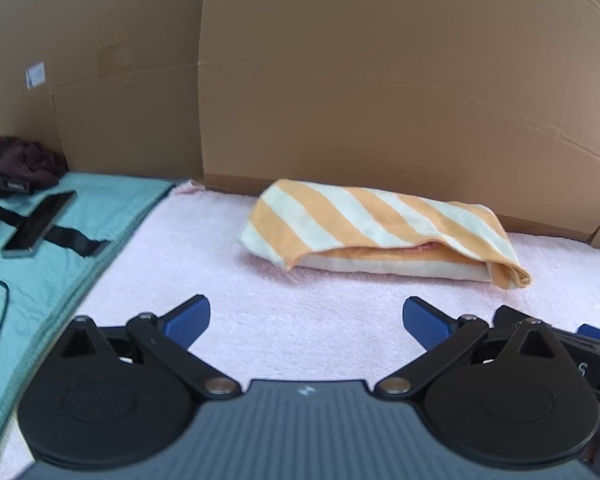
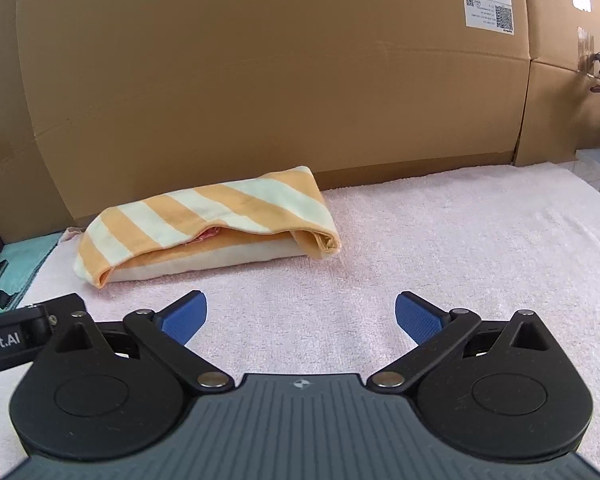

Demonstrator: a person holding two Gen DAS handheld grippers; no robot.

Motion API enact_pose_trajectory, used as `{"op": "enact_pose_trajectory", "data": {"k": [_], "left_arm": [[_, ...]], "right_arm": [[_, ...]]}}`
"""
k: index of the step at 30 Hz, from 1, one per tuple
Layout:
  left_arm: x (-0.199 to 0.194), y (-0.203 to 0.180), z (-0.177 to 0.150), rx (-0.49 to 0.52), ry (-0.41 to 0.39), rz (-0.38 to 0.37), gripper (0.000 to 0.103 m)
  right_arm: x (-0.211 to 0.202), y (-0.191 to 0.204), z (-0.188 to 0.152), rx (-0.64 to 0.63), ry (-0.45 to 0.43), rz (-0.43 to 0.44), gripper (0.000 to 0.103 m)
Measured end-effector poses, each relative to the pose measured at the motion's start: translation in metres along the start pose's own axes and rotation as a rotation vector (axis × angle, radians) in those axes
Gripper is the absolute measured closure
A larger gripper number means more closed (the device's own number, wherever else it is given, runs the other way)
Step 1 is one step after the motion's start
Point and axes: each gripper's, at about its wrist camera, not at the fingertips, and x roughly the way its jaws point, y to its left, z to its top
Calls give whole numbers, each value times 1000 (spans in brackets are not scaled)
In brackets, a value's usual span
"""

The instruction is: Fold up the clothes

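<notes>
An orange and cream striped garment (image 1: 380, 228) (image 2: 204, 224) lies folded into a long bundle on the pink towel (image 1: 284, 320) (image 2: 440, 248), close to the cardboard wall. A bit of red cloth shows inside its fold. My left gripper (image 1: 306, 318) hovers in front of the bundle, open, nothing between its blue pads. My right gripper (image 2: 301, 314) is also open and empty, with the bundle ahead and to its left. The two grippers sit side by side; part of the right one shows at the right edge of the left wrist view.
Cardboard boxes (image 1: 380, 80) (image 2: 260, 80) wall off the back. A teal cloth (image 1: 40, 280) on the left carries a phone (image 1: 40, 218), black straps, a cable and a dark crumpled garment (image 1: 24, 162). Pink towel stretches bare to the right (image 2: 500, 220).
</notes>
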Motion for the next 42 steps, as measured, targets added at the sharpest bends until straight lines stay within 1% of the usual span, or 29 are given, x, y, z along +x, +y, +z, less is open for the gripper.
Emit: {"op": "enact_pose_trajectory", "data": {"k": [2, 5, 6, 9, 10, 11, 12, 13, 16, 18, 21, 24, 25, 26, 29, 32, 34, 35, 38, 42], "left_arm": [[-1, 0, -1, 16, -7, 18, 1], [-9, -6, -1, 45, -19, -43, 1], [-13, -10, -2, 61, -28, -59, 1], [-33, -28, -7, 90, -92, -115, 1], [-38, -34, -8, 92, -101, -153, 1], [-42, -39, -9, 95, -110, -191, 1], [-44, -46, -8, 88, -101, -242, 1], [-43, -53, -7, 78, -81, -274, 1], [-40, -79, -2, 57, -16, -347, 1], [-42, -101, -3, 77, -2, -364, 1], [-46, -133, -6, 145, -22, -313, 1], [-44, -153, -11, 182, -8, -254, 1], [-41, -156, -12, 183, 11, -248, 1], [-38, -156, -13, 176, 27, -249, 1], [-34, -151, -16, 149, 42, -218, 1], [-33, -148, -23, 181, 22, -163, 1], [-29, -144, -27, 188, 30, -138, 1], [-27, -142, -29, 192, 34, -125, 1], [-20, -130, -30, 161, 62, -109, 1], [-14, -118, -30, 150, 68, -76, 1]], "right_arm": [[1, 4, 1, -27, -3, -44, 1], [-8, 0, 4, -31, -11, -28, 1], [-14, -8, 5, -14, -29, -28, 1], [-36, -36, 14, 38, -88, -114, 1], [-48, -49, 16, 54, -133, -166, 1], [-55, -60, 18, 59, -137, -219, 0], [-61, -71, 19, 63, -140, -271, 0], [-64, -81, 21, 71, -118, -300, 0], [-73, -119, 20, 152, -62, -311, 0], [-77, -137, 19, 195, -48, -321, 1], [-85, -150, 17, 194, -72, -363, 1], [-84, -154, 15, 181, -69, -361, 1], [-83, -156, 14, 184, -63, -354, 1], [-82, -157, 13, 188, -57, -347, 1], [-80, -159, 9, 191, -48, -333, 1], [-77, -156, 6, 201, -43, -321, 1], [-71, -154, 4, 200, -26, -307, 1], [-69, -151, 4, 195, -20, -300, 1], [-62, -140, 4, 166, -10, -283, 1], [-57, -123, 5, 122, -5, -266, 1]]}}
